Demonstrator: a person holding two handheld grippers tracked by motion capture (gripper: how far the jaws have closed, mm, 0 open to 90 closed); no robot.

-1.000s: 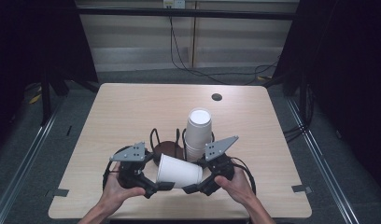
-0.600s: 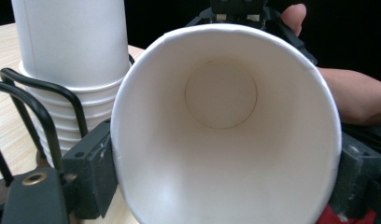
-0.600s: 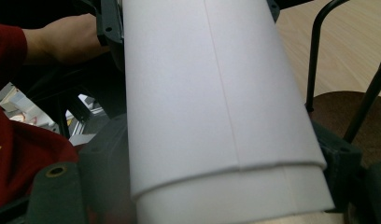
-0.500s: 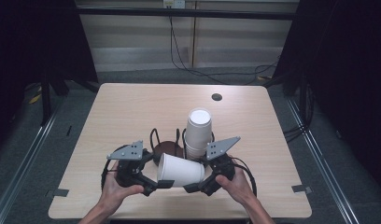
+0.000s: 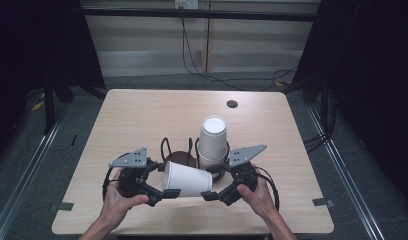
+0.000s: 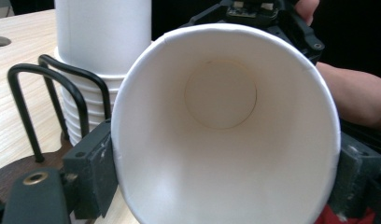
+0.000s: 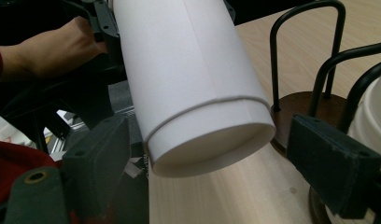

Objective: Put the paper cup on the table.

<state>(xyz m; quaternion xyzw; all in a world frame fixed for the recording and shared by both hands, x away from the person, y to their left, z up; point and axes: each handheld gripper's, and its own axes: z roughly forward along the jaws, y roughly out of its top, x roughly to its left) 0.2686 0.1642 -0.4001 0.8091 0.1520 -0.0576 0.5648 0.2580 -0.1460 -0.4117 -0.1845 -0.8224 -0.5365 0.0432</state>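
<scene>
Wooden table [image 5: 142,120] under round cup holder [image 5: 184,159]

A light wooden bench [image 5: 142,120] stands on a grey floor [image 5: 57,165], with a small dark round hole [image 5: 232,104] near its far edge. Behind it, black cables [image 5: 202,60] hang down a pale wall [image 5: 142,45] and trail along the floor to the right, and dark curtains [image 5: 372,75] close off both sides. Metal rails [image 5: 27,165] run along the floor on each side of the bench, and small strips of grey tape [image 5: 323,202] lie by its near corners.
</scene>
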